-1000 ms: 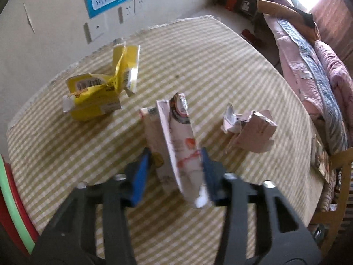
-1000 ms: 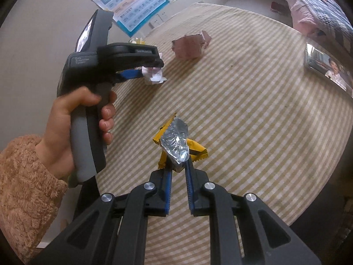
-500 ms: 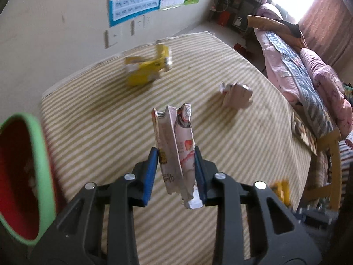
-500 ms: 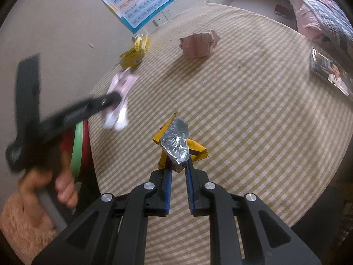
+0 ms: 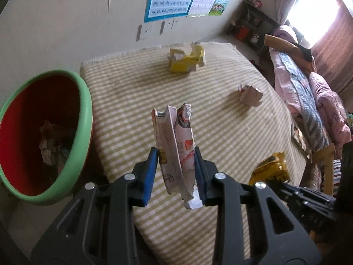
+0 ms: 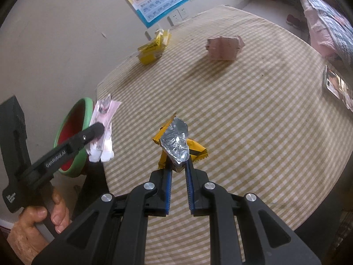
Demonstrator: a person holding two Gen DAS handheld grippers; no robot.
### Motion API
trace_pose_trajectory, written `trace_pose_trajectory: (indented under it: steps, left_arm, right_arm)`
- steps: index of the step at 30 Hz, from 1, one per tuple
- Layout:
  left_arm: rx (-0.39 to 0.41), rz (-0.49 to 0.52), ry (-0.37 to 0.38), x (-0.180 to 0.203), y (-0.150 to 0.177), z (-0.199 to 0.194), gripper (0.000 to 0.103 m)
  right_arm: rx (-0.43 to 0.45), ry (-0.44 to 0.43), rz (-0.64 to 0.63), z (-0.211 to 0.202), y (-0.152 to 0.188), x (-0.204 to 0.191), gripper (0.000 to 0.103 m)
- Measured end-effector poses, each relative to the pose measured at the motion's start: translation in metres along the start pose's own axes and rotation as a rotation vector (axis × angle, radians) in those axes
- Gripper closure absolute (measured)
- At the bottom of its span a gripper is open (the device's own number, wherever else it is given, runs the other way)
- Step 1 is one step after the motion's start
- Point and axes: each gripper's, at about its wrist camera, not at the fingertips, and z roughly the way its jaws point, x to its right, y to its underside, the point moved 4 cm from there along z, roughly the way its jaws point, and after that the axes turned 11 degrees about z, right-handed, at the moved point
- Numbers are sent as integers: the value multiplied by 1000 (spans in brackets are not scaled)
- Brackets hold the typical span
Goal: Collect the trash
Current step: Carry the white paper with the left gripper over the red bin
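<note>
From my left wrist camera, I am pinching a flattened pink-and-white drink carton (image 5: pixel 176 145) between the blue pads of my left gripper (image 5: pixel 176 172), holding it clear above the round table covered in a yellow-and-white checked cloth (image 5: pixel 220 84). A red bin with a green rim (image 5: pixel 85 119) is standing just beside the table's edge at the left, with crumpled paper lying inside it. On the cloth a torn yellow carton (image 5: pixel 187 60) is sitting near the wall, and a crumpled pink box (image 5: pixel 250 95) is lying well apart from it toward the right. My right gripper (image 5: pixel 273 174) is showing at the lower right with something yellow in it.

From my right wrist camera, I am squeezing a crumpled yellow wrapper with a silver foil lining (image 6: pixel 176 141) in my right gripper (image 6: pixel 177 172), its jaws nearly pressed together. My left hand (image 6: pixel 42 218) is gripping the left gripper's handle, carrying the pink carton next to the bin's rim.
</note>
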Motion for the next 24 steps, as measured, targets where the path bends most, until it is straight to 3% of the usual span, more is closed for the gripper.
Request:
trace_pose_trajectory:
  steps: [24]
  left_arm:
    - [13,-84,4,-30,6,-8,72]
  right_arm:
    - [-33,-16,-115,13,5,-46,90]
